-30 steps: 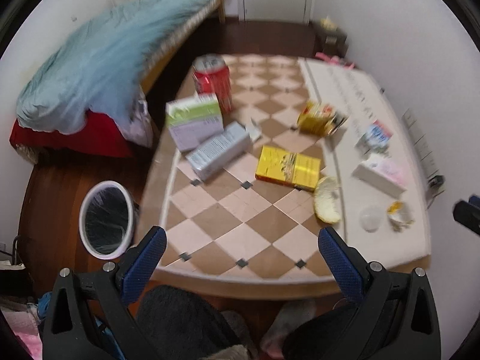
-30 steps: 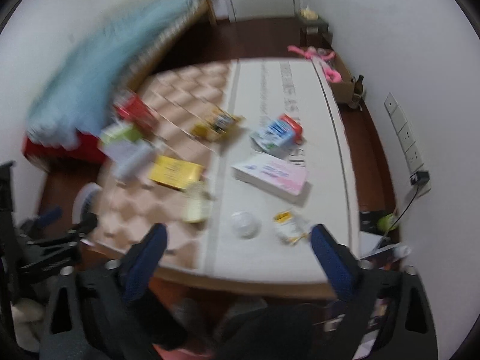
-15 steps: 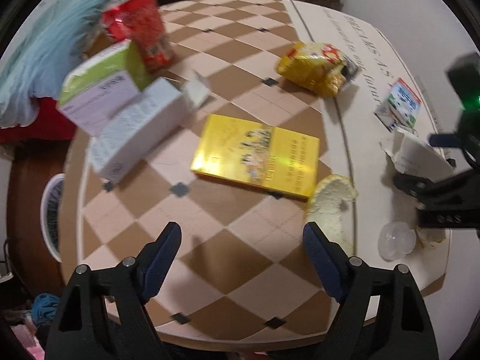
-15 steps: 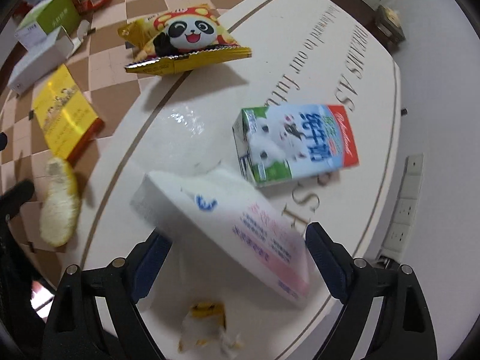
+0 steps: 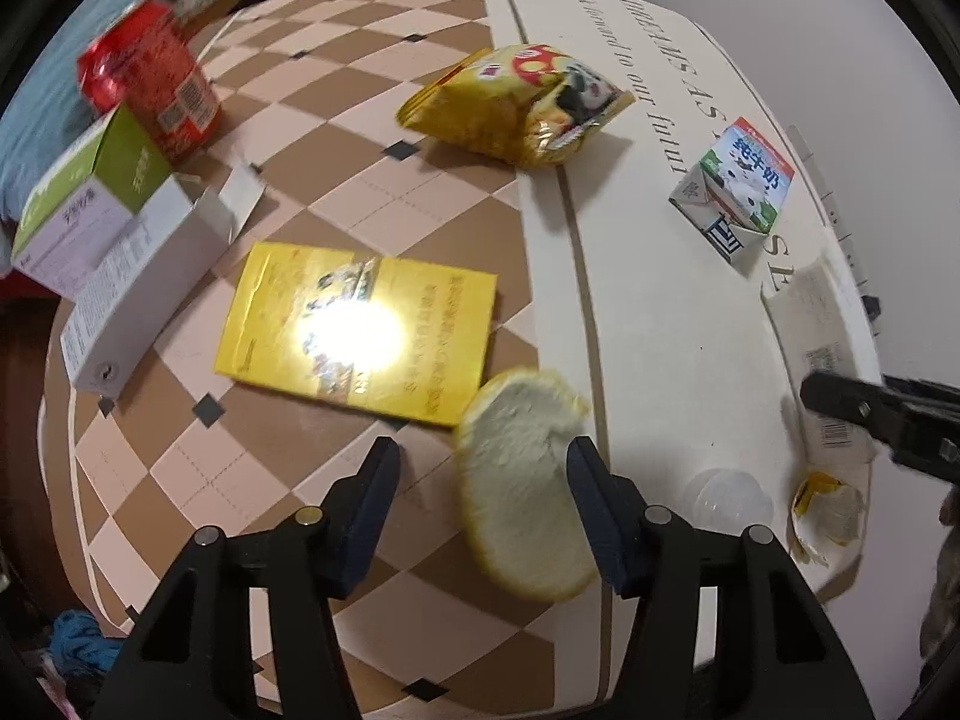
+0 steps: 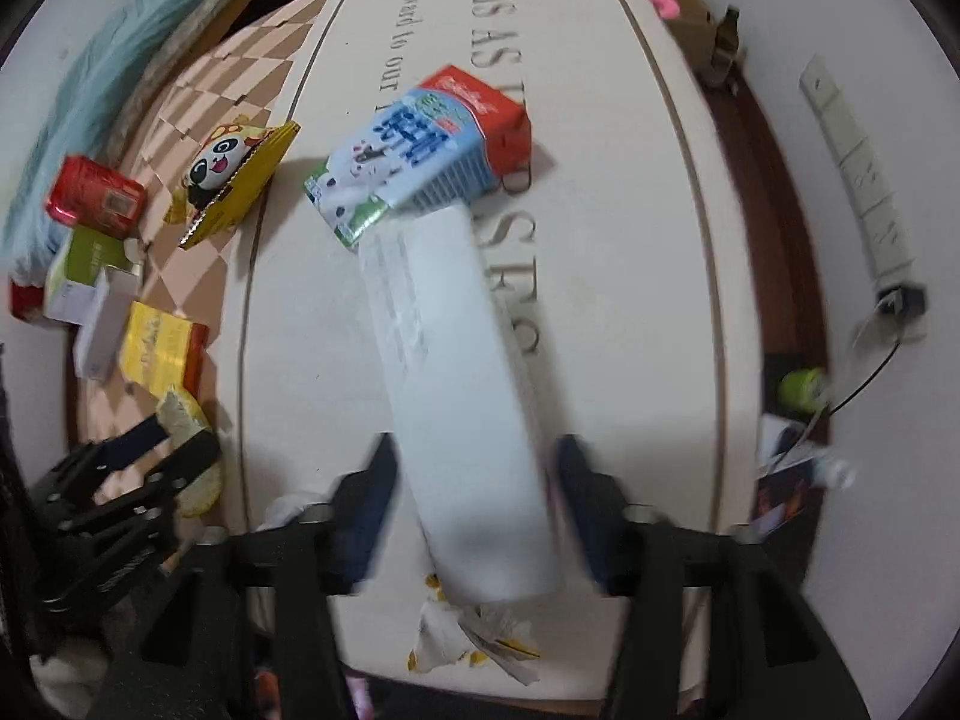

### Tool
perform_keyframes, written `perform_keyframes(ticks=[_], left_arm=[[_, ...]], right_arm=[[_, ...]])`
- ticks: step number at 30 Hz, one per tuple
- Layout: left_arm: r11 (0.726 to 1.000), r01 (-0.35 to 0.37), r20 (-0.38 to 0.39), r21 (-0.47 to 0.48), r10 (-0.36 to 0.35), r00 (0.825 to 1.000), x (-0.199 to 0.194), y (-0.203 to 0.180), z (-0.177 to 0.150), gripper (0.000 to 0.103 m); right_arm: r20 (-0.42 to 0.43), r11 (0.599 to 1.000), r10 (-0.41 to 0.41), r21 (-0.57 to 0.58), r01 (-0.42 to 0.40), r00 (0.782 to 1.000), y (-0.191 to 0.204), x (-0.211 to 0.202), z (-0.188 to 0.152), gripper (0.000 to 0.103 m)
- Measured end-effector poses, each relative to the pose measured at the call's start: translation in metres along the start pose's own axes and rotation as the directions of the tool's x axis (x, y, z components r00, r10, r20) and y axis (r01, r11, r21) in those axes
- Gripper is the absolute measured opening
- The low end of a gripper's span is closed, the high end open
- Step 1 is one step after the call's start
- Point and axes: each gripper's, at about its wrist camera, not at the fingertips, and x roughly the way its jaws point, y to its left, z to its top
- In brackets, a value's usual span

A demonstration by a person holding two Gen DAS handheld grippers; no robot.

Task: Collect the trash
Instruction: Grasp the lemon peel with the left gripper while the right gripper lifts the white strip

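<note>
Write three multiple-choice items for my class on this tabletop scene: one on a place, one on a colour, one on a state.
1. What lies between the left gripper's fingers?
A. red can
B. pale fruit peel
C. milk carton

2. What colour is the flat box beside the peel?
A. yellow
B. green
C. blue

3. How do the right gripper's jaws stand around the white pack?
A. shut
B. open
C. out of view

Answers: B, the peel sits between the blue fingers; A, its shiny top is yellow; B, gaps show at both sides of the pack.
</note>
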Motion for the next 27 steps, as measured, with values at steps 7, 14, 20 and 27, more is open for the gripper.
perform_keyframes(ticks=[7,14,20,27], left_arm=[[0.997,-0.068,0.041,0.023,0.067,0.997,0.002,-0.012,0.0,0.031],[0.994,-0.099,0.068,0.047,0.095,0.993,-0.004,-0.019,-0.004,0.029],[0.997,-0.075,0.124,0.028,0.071,0.99,-0.033,-0.012,-0.004,0.029],[0.998,-0.065,0.243,-0.014,0.067,0.968,-0.094,0.003,-0.011,0.029]], right_arm=[[0.065,1.0,-0.028,0.006,0.028,0.997,-0.01,-0.003,-0.009,0.062],[0.127,0.997,-0.07,0.001,0.071,0.989,0.024,0.0,0.001,0.042],[0.204,0.999,-0.052,0.026,0.048,0.978,0.023,-0.031,-0.01,0.041],[0.297,1.0,-0.017,0.02,0.012,0.955,0.051,-0.067,-0.026,0.041]])
